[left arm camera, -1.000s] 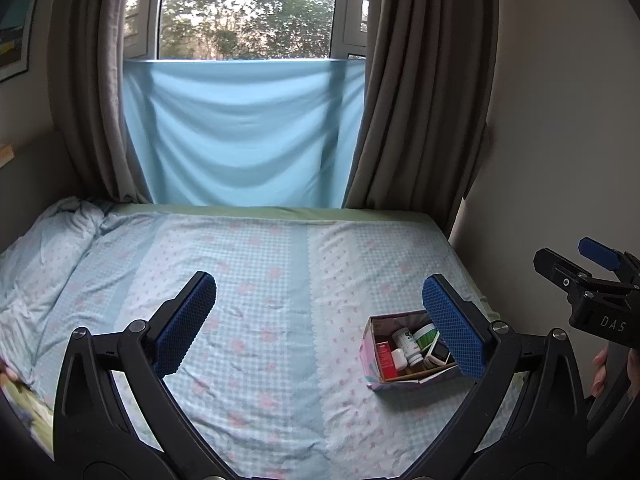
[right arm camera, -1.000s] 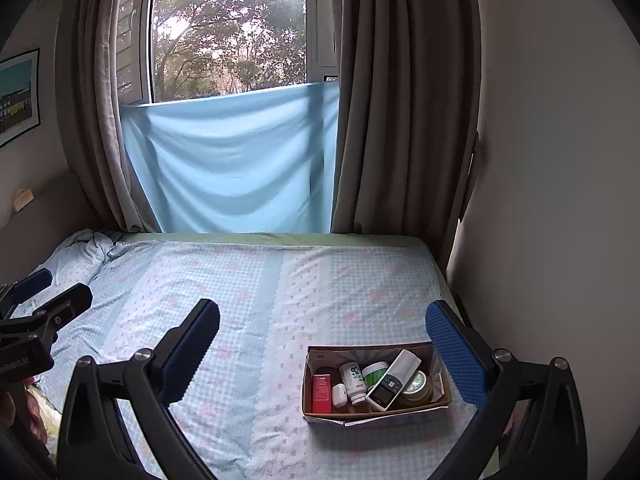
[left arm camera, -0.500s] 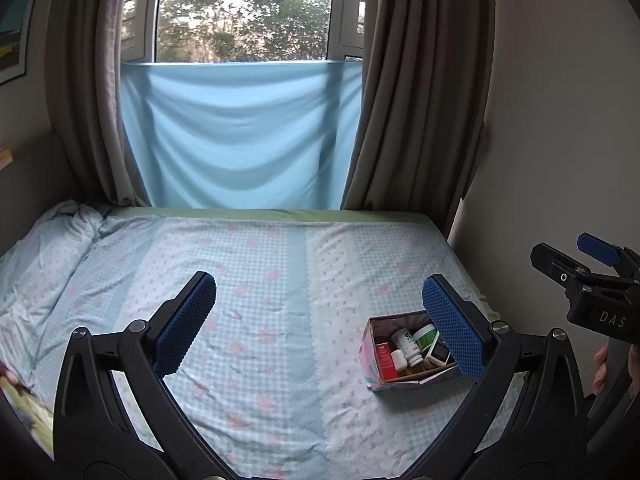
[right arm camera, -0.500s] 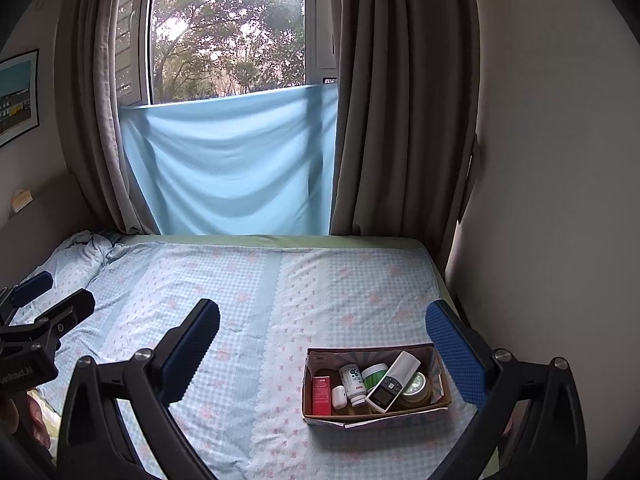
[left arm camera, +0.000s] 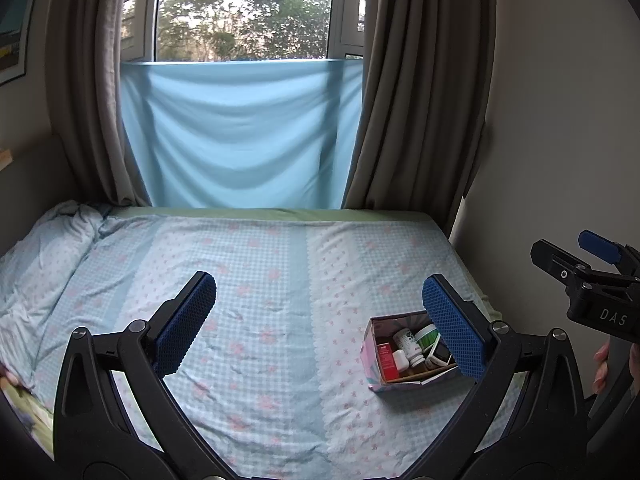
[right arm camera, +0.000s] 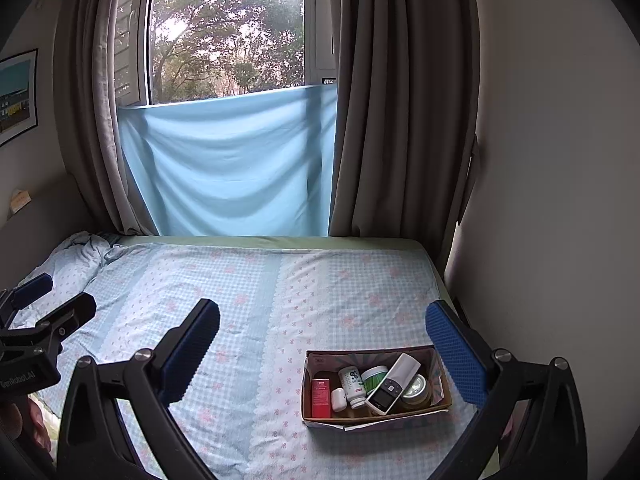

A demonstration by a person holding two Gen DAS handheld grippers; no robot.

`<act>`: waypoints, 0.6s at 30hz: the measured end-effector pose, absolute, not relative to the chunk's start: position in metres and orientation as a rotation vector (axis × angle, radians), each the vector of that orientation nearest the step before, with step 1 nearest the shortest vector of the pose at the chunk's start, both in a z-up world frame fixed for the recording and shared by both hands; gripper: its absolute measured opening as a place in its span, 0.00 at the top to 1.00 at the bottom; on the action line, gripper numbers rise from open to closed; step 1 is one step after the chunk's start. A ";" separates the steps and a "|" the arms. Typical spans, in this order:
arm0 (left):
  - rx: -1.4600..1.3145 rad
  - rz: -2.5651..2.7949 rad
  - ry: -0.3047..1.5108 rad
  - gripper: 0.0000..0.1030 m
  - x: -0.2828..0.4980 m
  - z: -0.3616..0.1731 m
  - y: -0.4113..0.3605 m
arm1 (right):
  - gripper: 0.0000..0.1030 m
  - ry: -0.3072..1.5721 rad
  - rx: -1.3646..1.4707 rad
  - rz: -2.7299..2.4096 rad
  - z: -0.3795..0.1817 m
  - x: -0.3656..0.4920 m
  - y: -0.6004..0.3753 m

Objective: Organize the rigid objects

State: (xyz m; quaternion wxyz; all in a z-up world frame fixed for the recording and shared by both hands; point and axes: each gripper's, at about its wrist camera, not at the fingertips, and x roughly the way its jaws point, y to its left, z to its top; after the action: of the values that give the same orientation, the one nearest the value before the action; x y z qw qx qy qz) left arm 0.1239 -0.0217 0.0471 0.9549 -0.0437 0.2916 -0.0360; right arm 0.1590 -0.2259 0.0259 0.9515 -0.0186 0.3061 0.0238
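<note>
A small open cardboard box point(right arm camera: 438, 408) point(left arm camera: 370, 354) sits on the bed near its right edge. It holds a red carton point(right arm camera: 320, 398), a white pill bottle point(right arm camera: 353, 386), a green-lidded jar point(right arm camera: 374, 374), a white remote-like device point(right arm camera: 394, 384), a small white case point(right arm camera: 338, 399) and a round tin point(right arm camera: 416, 390). My left gripper point(left arm camera: 320, 320) is open and empty above the bed, left of the box. My right gripper point(right arm camera: 322, 344) is open and empty, held above and before the box. Each gripper also shows at the edge of the other's view.
The bed point(right arm camera: 260, 300) has a light blue checked sheet with pink flowers, rumpled at the far left point(right arm camera: 76, 256). A wall point(right arm camera: 560, 200) runs close along the right side. Grey curtains point(right arm camera: 400, 120) and a blue cloth point(right arm camera: 228, 168) hang behind the bed.
Both grippers have drifted very slightly; the views are nearly the same. Both stay open and empty.
</note>
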 end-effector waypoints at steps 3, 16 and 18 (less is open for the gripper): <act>-0.086 -0.074 0.588 0.00 0.125 0.047 -0.022 | 0.00 0.621 -0.035 0.048 0.027 0.160 -0.226; -0.075 -0.053 0.587 0.00 0.131 0.043 -0.023 | 0.00 0.620 -0.036 0.049 0.027 0.162 -0.227; -0.076 -0.042 0.583 0.00 0.131 0.043 -0.023 | 0.00 0.618 -0.038 0.050 0.027 0.163 -0.226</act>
State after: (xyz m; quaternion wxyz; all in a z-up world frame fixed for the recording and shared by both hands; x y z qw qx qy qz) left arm 0.1307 -0.0228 0.0426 0.9569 -0.0373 0.2871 -0.0208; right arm 0.1626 -0.2259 0.0273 0.9522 -0.0188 0.3039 0.0244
